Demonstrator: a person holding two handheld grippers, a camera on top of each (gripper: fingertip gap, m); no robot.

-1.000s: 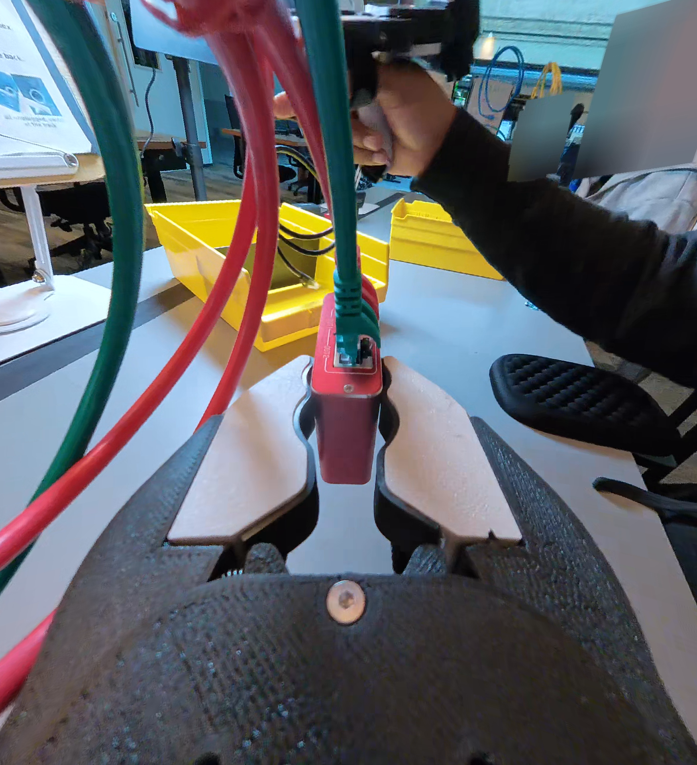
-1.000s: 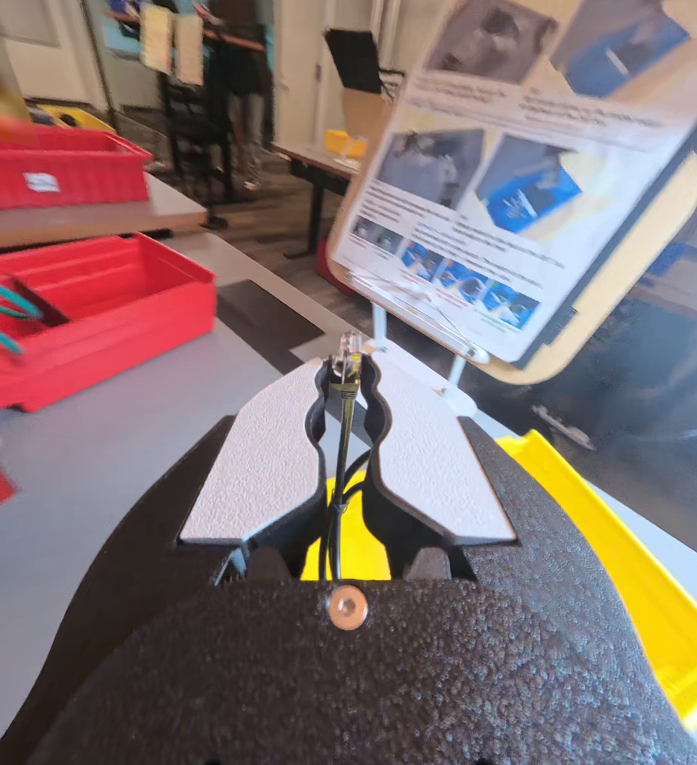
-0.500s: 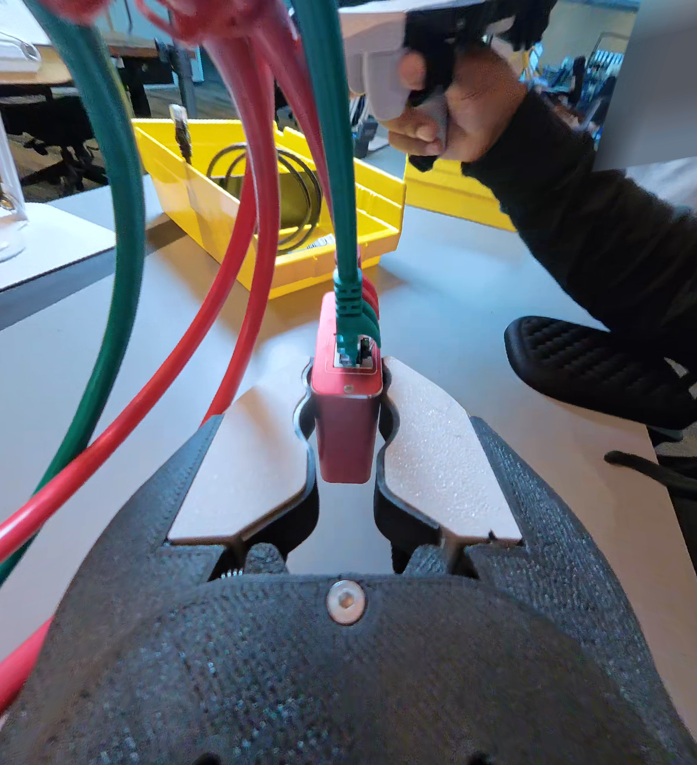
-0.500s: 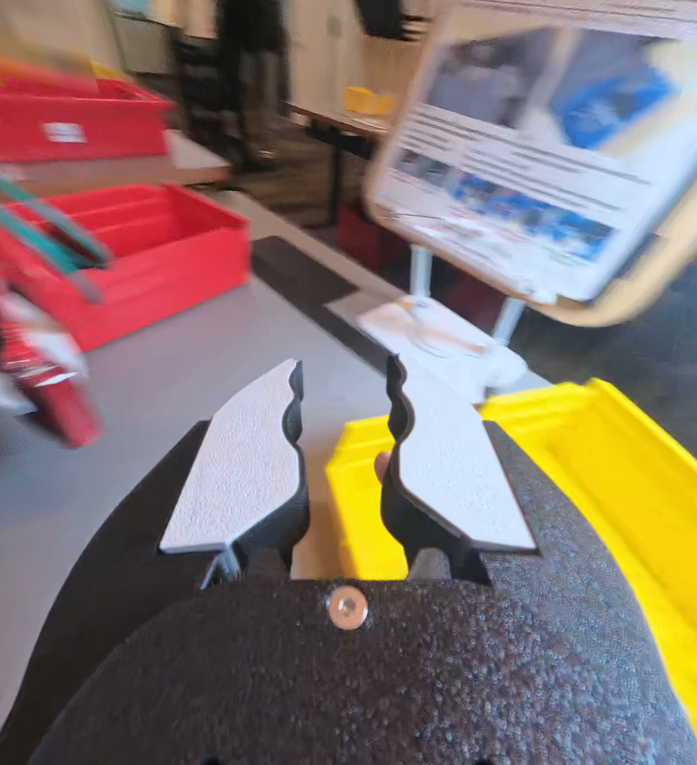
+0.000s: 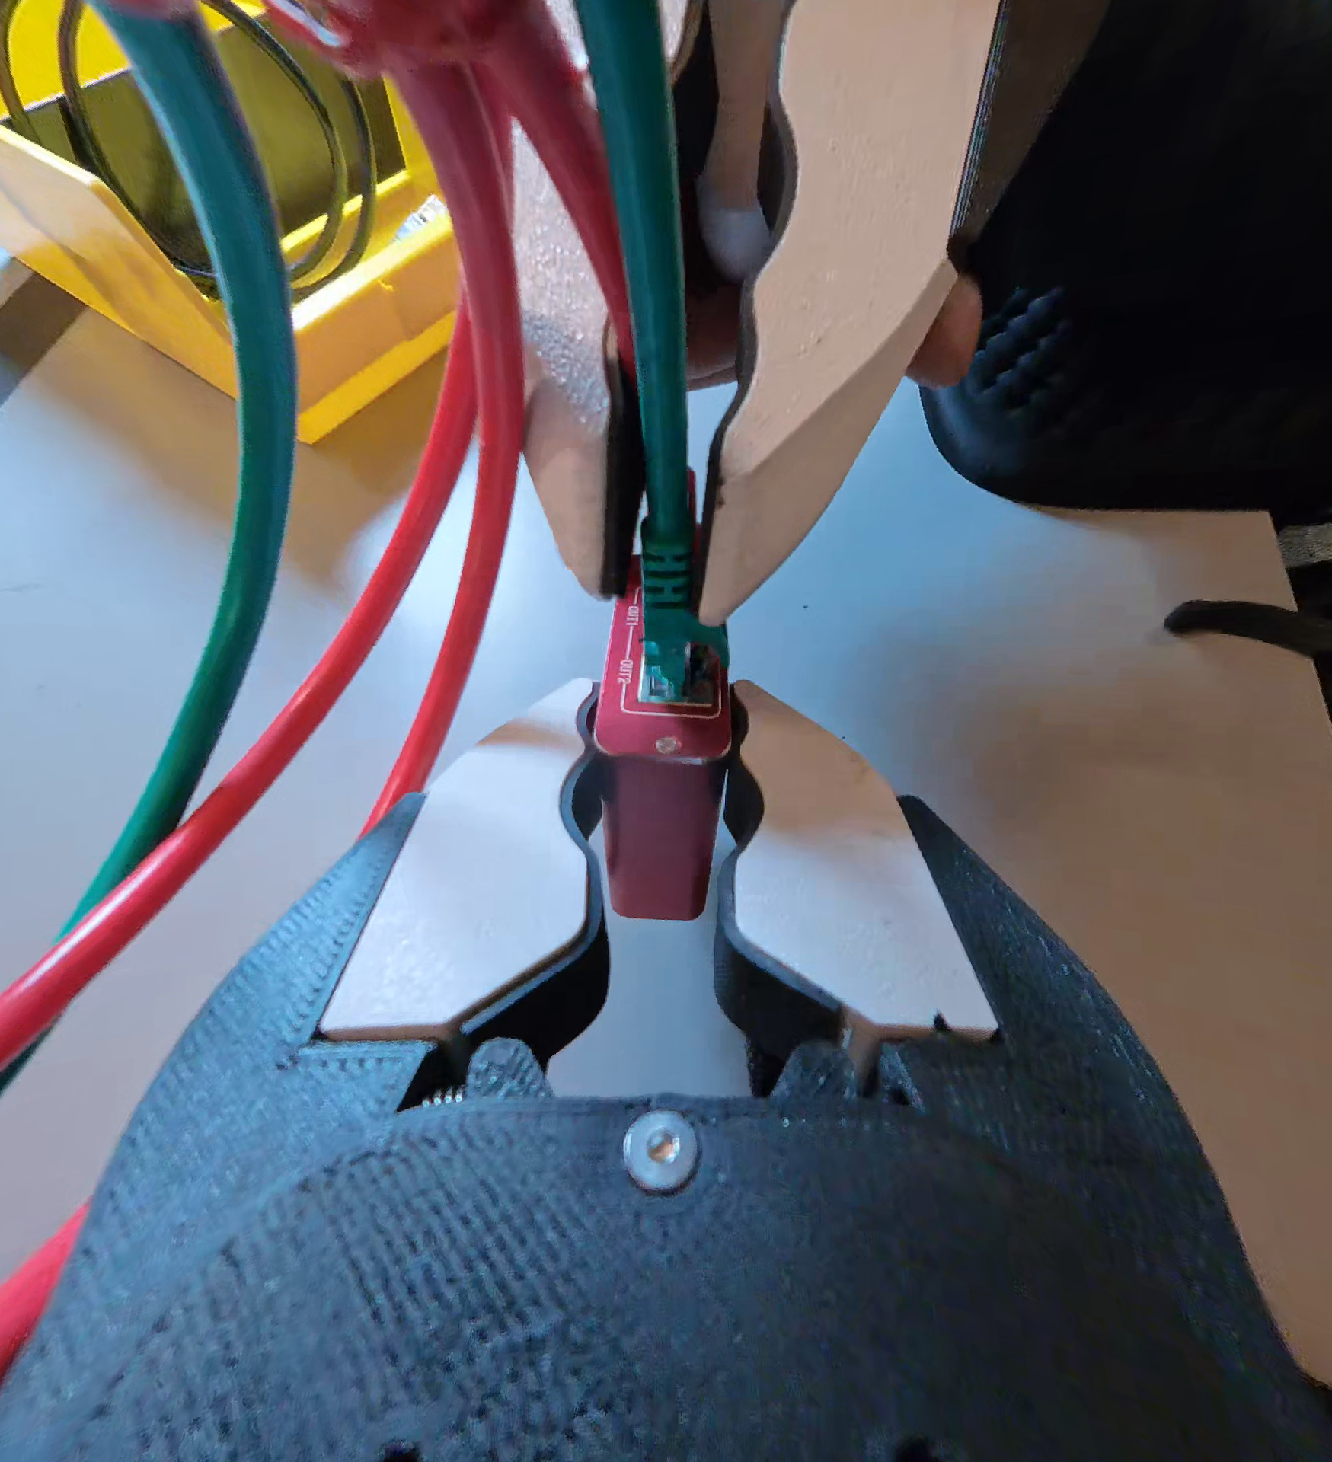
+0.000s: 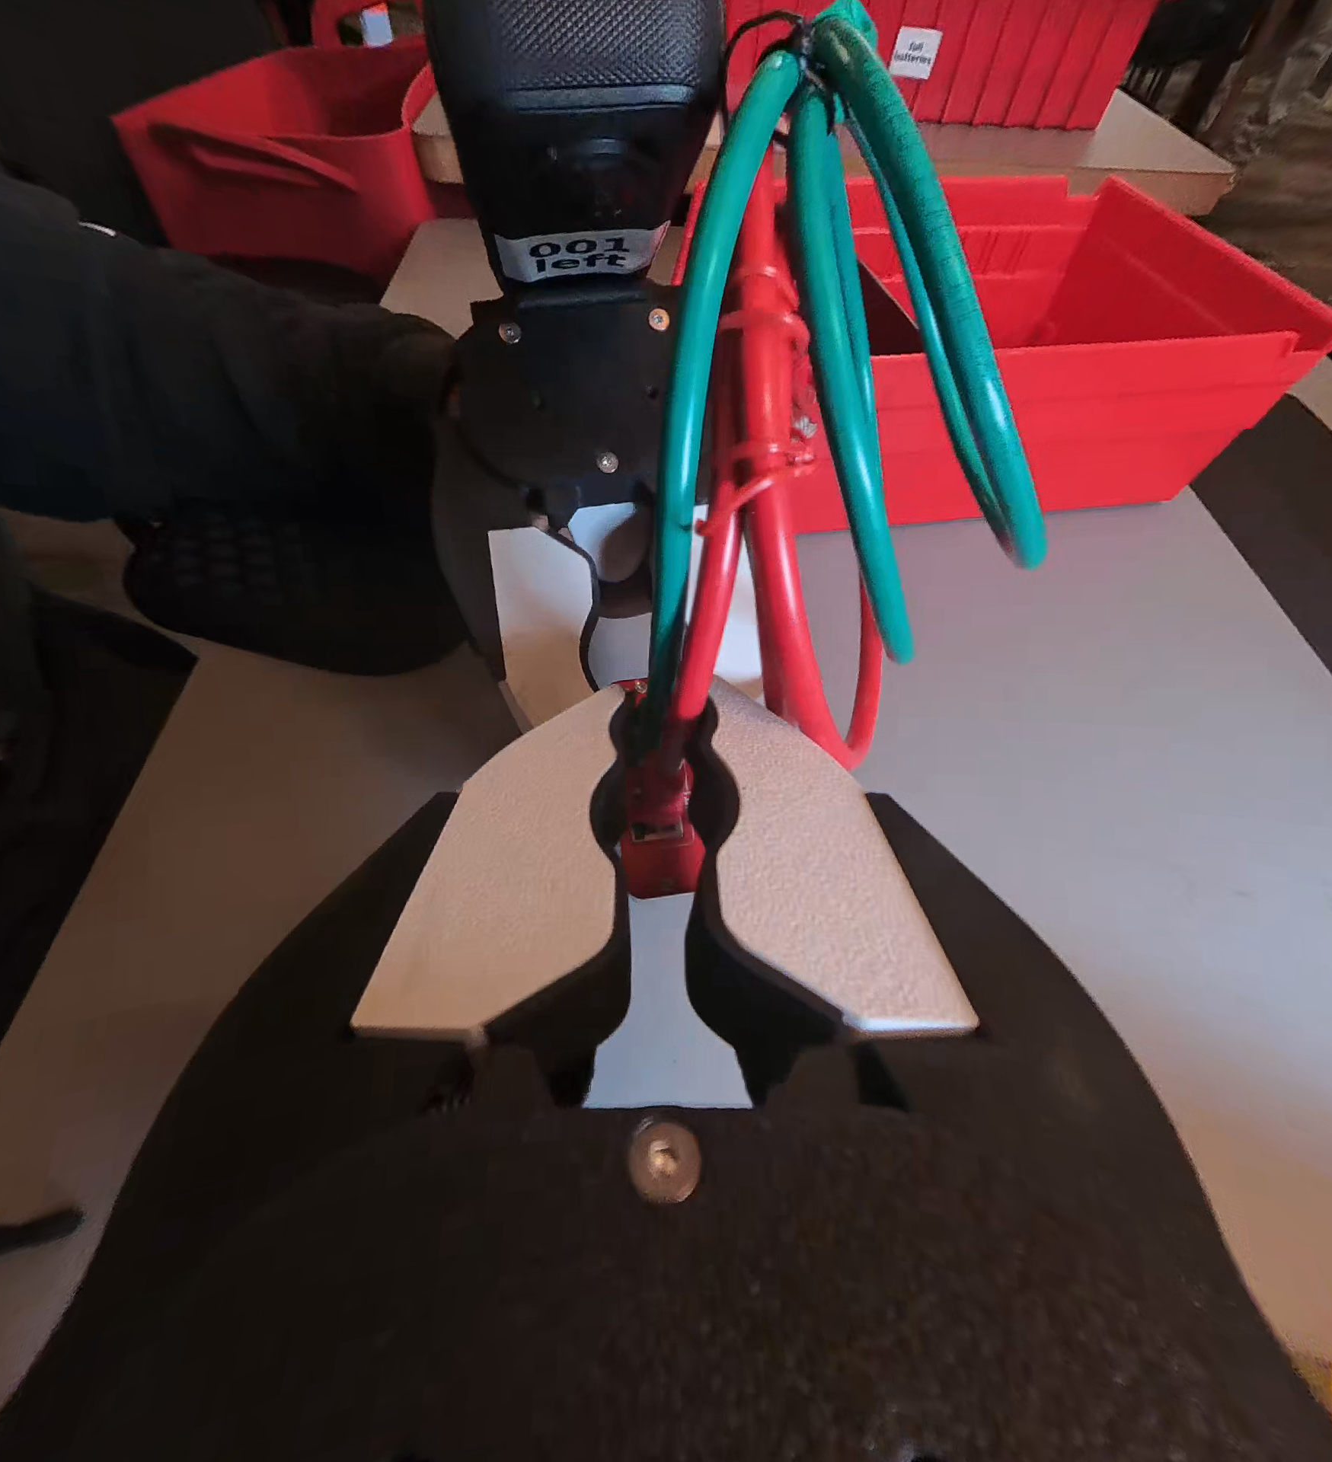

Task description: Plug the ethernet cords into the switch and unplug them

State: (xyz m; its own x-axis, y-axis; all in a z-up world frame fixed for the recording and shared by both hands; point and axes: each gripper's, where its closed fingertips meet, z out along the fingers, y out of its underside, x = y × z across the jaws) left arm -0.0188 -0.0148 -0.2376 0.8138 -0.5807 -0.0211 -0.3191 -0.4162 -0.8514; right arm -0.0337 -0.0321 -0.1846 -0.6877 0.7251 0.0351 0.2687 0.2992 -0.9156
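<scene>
The left claw (image 5: pixel 662 740) clamps the red switch (image 5: pixel 661 799) upright above the table (image 5: pixel 1003 751) as a brace, while the right claw (image 5: pixel 658 601) pinches the green ethernet cord (image 5: pixel 666 570) at its port, apparently for unplugging.

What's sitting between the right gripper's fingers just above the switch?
The green cord, plugged into the red switch that the left gripper clamps. The left wrist view shows the right gripper straddling its boot; contact is unclear.
</scene>
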